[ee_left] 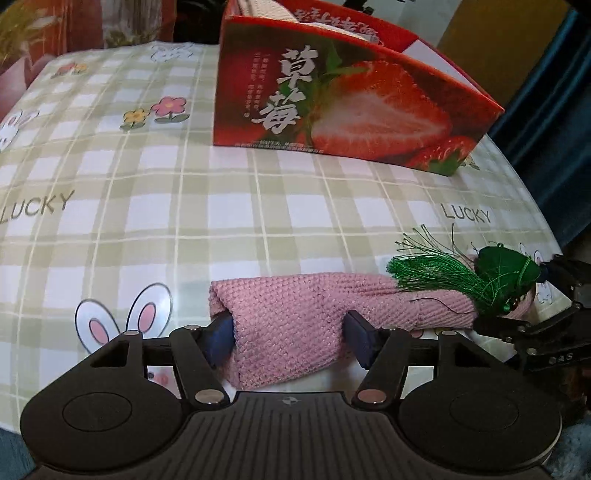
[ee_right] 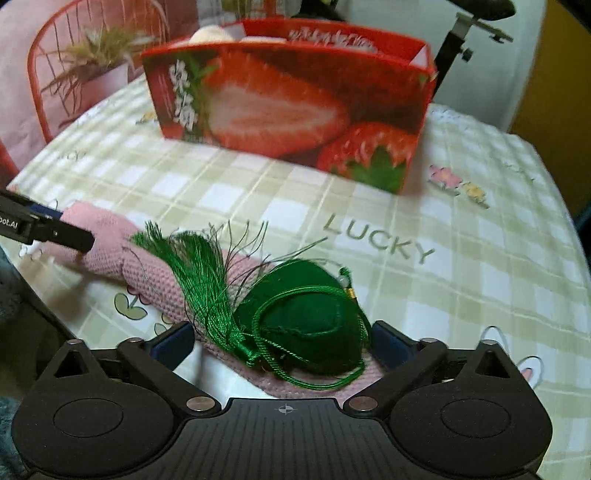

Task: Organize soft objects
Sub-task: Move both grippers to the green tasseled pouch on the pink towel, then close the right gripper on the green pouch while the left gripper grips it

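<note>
A long pink knitted cloth (ee_left: pixel 369 295) lies near the table's front edge. My left gripper (ee_left: pixel 290 334) is shut on its folded left end, with one blue pad against each side. On the cloth's right end rests a green velvet pouch (ee_right: pixel 303 314) with a green tassel (ee_right: pixel 199 266) and a cord. My right gripper (ee_right: pixel 282 345) stands open around the pouch, and its pads are apart from it. In the left wrist view the pouch (ee_left: pixel 506 269) and the right gripper (ee_left: pixel 532 295) sit at the far right. The left gripper's fingers (ee_right: pixel 55 229) show at the left of the right wrist view, on the pink cloth (ee_right: pixel 107 236).
A red strawberry-printed box (ee_left: pixel 351 92) stands open at the back of the table (ee_left: pixel 147 184), which has a checked cloth; something pale and soft (ee_right: pixel 214 35) shows inside the box (ee_right: pixel 288 103). A red wire chair (ee_right: pixel 48 55) and a potted plant (ee_right: pixel 103 62) stand behind.
</note>
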Tool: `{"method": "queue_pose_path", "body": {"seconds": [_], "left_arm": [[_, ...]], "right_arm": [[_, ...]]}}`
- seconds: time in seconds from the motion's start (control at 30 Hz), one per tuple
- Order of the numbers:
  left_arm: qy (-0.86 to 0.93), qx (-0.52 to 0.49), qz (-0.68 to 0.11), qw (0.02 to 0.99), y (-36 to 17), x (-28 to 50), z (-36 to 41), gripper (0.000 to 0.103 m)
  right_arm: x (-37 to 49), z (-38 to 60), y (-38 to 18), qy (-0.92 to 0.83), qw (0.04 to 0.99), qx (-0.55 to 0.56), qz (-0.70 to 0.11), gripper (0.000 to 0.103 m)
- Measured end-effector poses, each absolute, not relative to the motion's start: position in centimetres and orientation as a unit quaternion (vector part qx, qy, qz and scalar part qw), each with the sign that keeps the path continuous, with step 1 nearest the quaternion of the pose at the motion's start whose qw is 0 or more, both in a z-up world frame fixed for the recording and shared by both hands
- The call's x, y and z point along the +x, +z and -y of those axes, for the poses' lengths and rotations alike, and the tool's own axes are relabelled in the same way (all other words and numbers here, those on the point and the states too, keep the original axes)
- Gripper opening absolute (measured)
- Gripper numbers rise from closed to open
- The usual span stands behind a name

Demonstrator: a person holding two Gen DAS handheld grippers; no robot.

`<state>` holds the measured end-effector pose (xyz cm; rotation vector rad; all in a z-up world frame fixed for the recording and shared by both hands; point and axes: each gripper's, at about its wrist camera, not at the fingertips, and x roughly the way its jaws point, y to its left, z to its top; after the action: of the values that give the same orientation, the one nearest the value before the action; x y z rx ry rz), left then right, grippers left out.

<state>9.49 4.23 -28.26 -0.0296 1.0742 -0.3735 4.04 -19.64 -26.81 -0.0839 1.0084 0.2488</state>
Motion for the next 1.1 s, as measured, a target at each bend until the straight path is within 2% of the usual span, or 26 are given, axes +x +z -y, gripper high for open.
{"method": "queue_pose_path", "body": {"seconds": [0.23,0.63,0.87,0.97,1.1], "left_arm": [[-0.168,-0.014,-0.510,0.843,-28.7,11.4,-3.9,0.066],[-0.125,-0.051,-0.528,0.839,-28.7,17.0,-4.3,0.066],[-0.102,-0.040,-0.511,0.852,-28.6,18.7,-3.6,0.066],[-0.116,-0.048,-0.498,0.858,-27.6,17.9,-3.5,0.066],[-0.144,-0.043,-0.474,0.868,-25.5,17.2,-2.2,0.066]], "right_arm": [[6.2,19.2,-27.4,0.126,0.872,-0.045,-0.471,0.089],[11.7,18.2,-28.0,0.107,0.886,-0.029,-0.451,0.086],[11.9,18.1,-28.2,0.100,0.896,-0.011,-0.432,0.089],[10.7,18.5,-27.3,0.104,0.901,0.006,-0.421,0.094],[8.7,20.1,-25.8,0.117,0.909,0.024,-0.400,0.094]]}}
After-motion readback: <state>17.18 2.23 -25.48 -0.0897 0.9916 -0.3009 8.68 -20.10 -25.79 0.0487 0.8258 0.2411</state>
